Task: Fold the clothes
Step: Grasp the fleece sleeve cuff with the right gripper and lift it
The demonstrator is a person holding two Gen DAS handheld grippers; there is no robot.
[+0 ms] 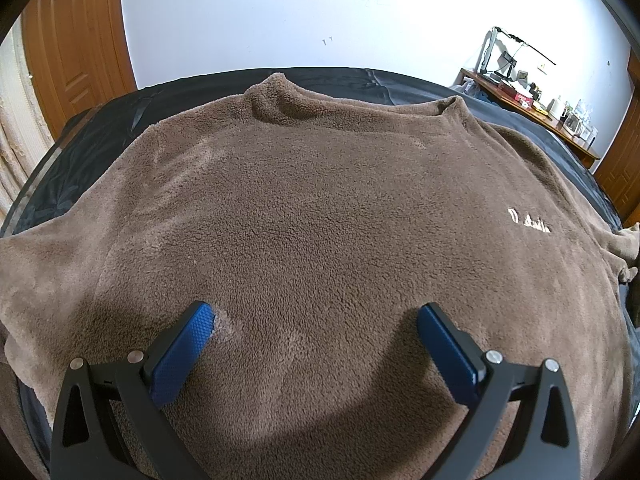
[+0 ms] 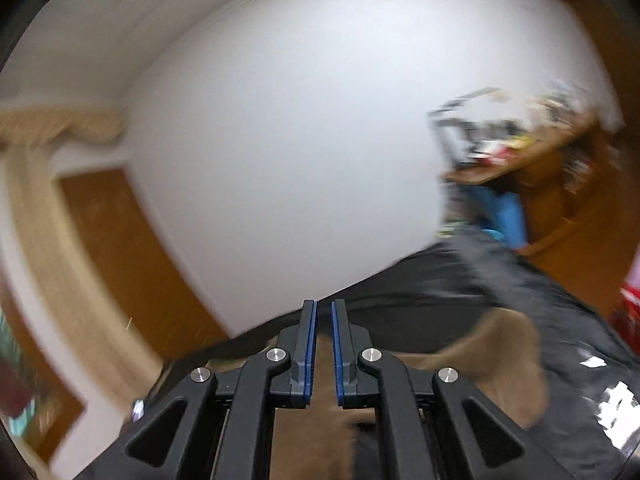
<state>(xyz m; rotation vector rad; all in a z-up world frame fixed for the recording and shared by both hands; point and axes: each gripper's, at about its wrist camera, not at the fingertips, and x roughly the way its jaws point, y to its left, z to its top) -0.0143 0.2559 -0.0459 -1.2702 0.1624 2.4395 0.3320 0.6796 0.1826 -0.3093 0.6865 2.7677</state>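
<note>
The brown fleece sweater (image 1: 320, 208) lies spread flat on the dark bedcover (image 1: 400, 80), collar at the far edge toward the white wall (image 1: 300, 12), hem nearest the left wrist camera, so its long axis runs straight away from the left gripper (image 1: 316, 320). That gripper sits low over the hem end with its blue pads (image 1: 188, 344) spread wide apart and nothing between them; the left pad looks to be pressing a small dent into the pile, though whether it truly bears down is hard to say. One sleeve trails off to the left edge of that view, the other bunches at the right past the small white lettering (image 1: 528, 222). Now the right gripper (image 2: 324, 352): its view is smeared with motion, its pads are drawn close with only a narrow slit between them, and brown fleece (image 2: 496, 364) shows under and behind the fingers, hanging away to the right. I cannot tell from this blur whether fabric is actually pinched in that slit, but it reads as closed. The bedcover slants below it, the wooden door (image 2: 120, 240) off to the left. So the relation that matters: the left claw is the nearer one to the body, planted at the hem, and any fold has to travel along that hem-to-collar line or across it.
</note>
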